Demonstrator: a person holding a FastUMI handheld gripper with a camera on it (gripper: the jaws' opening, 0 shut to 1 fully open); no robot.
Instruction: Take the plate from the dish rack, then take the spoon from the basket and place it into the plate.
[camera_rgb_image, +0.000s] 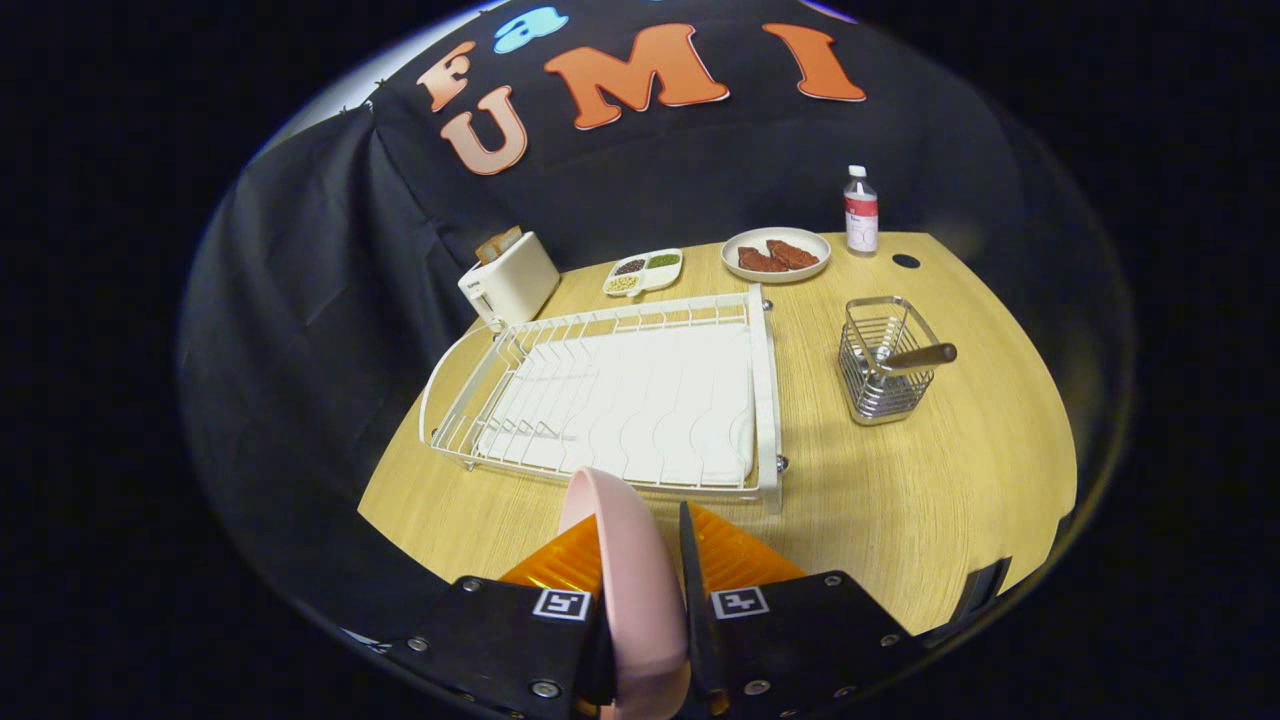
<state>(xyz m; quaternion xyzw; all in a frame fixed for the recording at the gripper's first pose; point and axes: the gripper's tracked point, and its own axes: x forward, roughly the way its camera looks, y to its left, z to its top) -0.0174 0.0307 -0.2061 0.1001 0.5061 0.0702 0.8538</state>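
A pink plate (630, 570) stands on edge between my two orange fingers (555, 565), and my gripper (640, 560) is shut on it, held above the table's near edge. Just beyond the plate lies the white wire dish rack (610, 390), with nothing in its slots. To the right of the rack stands a metal wire basket (880, 365). A spoon (915, 357) rests in it, its brown handle sticking out over the rim to the right.
At the back of the wooden table (930, 500) sit a white toaster (508, 278), a small divided dish of grains (643, 271), a plate with brown food (776, 254) and a bottle (860, 211). Bare tabletop lies in front of the basket.
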